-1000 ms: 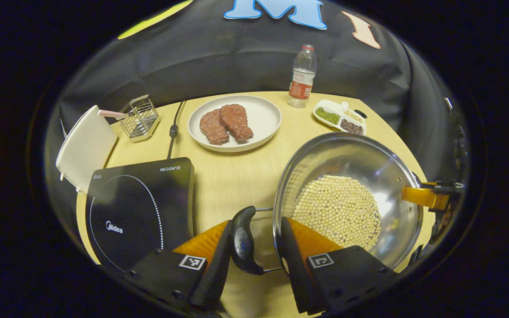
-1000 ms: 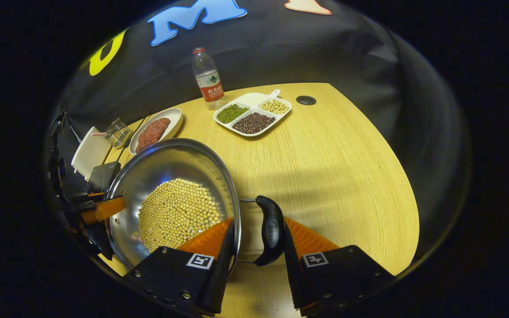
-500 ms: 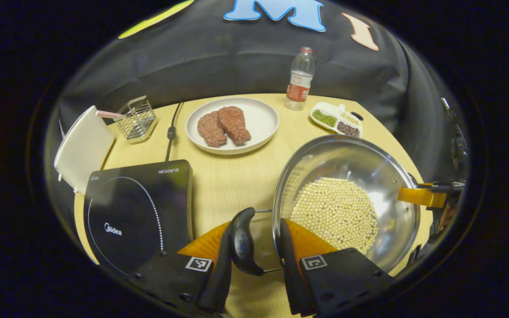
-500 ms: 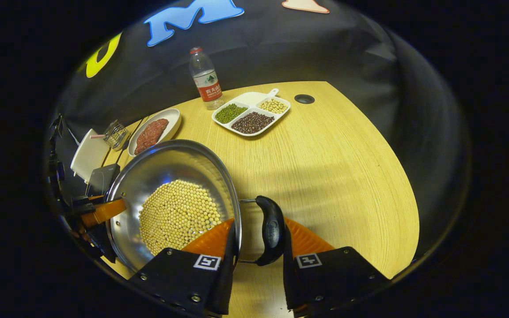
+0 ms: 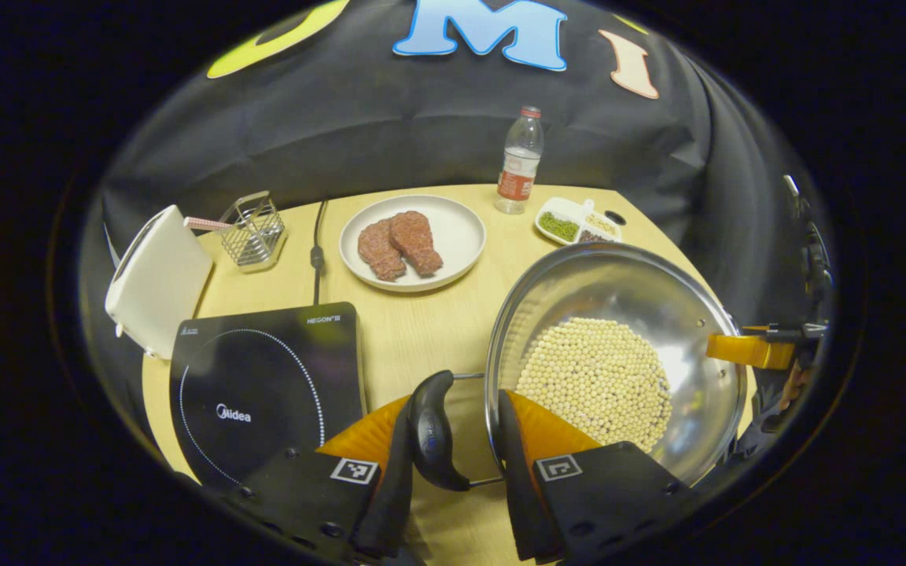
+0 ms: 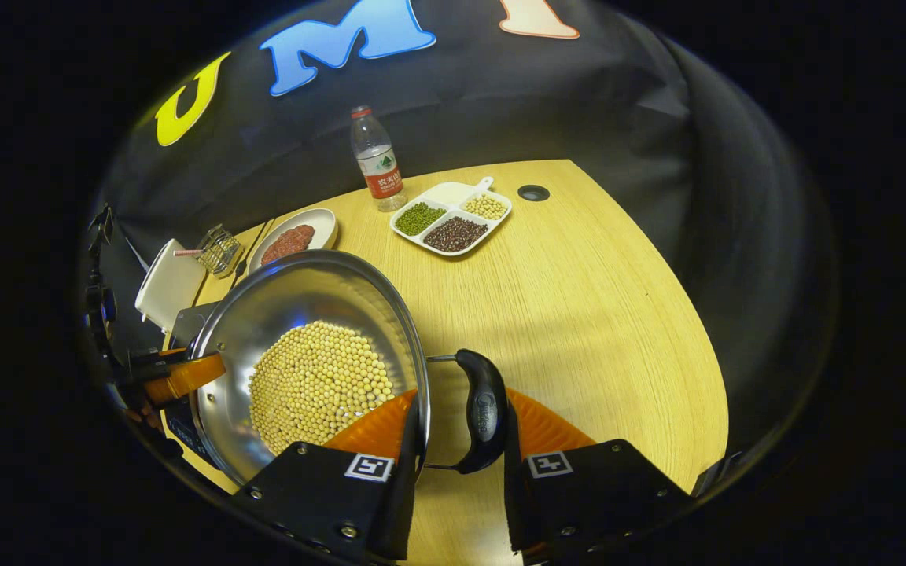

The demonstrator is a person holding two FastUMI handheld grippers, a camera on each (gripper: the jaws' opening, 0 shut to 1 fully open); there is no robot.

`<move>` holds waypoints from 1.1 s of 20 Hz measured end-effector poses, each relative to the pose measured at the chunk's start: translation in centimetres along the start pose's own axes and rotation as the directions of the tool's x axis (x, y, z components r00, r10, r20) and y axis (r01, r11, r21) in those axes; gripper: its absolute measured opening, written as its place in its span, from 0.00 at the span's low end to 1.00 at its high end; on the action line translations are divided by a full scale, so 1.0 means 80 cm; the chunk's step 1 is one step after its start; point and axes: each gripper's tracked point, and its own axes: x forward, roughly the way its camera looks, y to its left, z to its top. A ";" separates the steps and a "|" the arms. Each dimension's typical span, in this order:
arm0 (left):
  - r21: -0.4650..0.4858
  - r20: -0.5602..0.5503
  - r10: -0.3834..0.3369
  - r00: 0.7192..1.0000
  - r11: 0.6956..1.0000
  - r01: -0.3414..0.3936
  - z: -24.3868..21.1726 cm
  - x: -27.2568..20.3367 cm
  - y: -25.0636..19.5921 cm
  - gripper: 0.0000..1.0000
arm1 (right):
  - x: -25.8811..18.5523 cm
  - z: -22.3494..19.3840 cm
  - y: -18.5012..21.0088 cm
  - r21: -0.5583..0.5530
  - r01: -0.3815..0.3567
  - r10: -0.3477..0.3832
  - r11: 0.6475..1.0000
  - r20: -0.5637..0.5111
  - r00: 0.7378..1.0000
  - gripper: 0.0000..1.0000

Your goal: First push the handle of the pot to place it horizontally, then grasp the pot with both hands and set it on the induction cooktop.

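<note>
Left gripper view: the left tool (image 5: 453, 472) squeezes one black handle (image 5: 431, 431) of the pot (image 5: 618, 314), beside the black cooktop (image 5: 264, 393) marked "Midea". Right gripper view: the right tool (image 6: 453, 479) squeezes the other handle (image 6: 484, 410) above the bench (image 6: 579, 299).

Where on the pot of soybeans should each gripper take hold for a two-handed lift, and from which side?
By the two black loop handles, one on each side of the steel pot. Each gripper comes from outside its own side, fingers straddling handle and rim; both handles lie level, opposite each other.
</note>
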 end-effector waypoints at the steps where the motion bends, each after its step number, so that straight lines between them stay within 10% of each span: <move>1: -0.003 0.004 -0.003 1.000 1.000 0.003 0.001 -0.007 0.003 0.59 | -0.006 0.001 0.004 -0.001 0.004 -0.004 1.000 0.004 1.000 0.47; 22: -0.005 0.015 0.043 0.999 0.999 -0.043 -0.010 -0.095 0.149 0.59 | -0.042 -0.013 0.155 -0.004 -0.040 0.040 0.999 0.002 0.999 0.47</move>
